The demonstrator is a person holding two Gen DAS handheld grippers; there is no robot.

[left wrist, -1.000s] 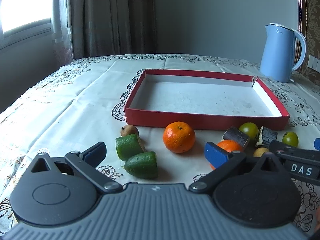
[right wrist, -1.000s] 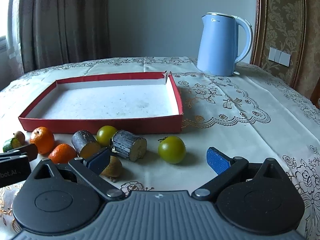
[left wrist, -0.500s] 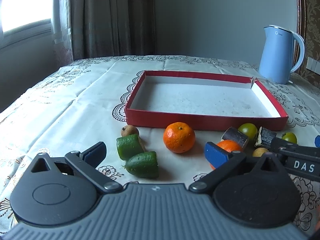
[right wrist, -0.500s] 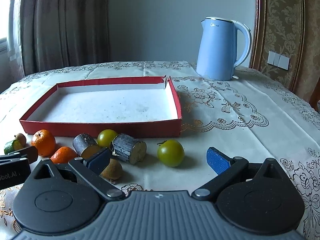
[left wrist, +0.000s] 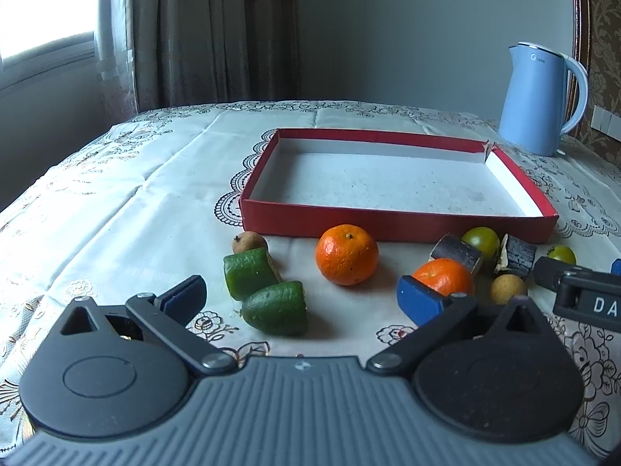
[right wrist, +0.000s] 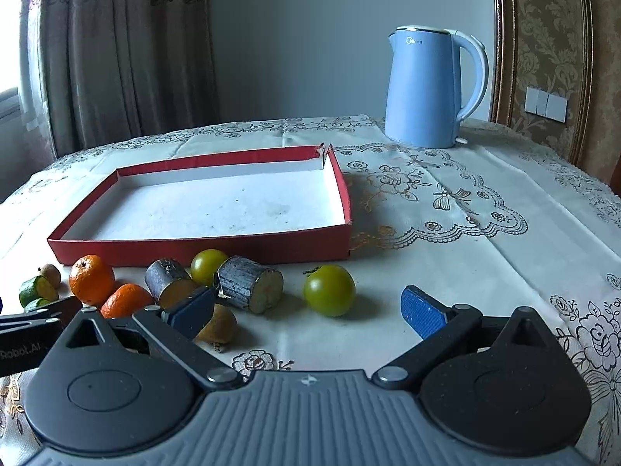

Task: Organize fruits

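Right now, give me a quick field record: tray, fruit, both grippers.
tray: red tray, nothing inside
fruit: all on the tablecloth in front of the tray
nearest left hand-held gripper: two green pieces, orange
nearest right hand-held gripper: green tomato
left hand-held gripper: open, holding nothing
right hand-held gripper: open, holding nothing
background: blue kettle

table under a cream embroidered cloth (right wrist: 446, 240). on it: red tray (right wrist: 217, 246), blue kettle (right wrist: 427, 89), oranges (left wrist: 346, 254), green tomatoes (right wrist: 330, 290), green chunks (left wrist: 276, 307), dark cut pieces (right wrist: 248, 289).
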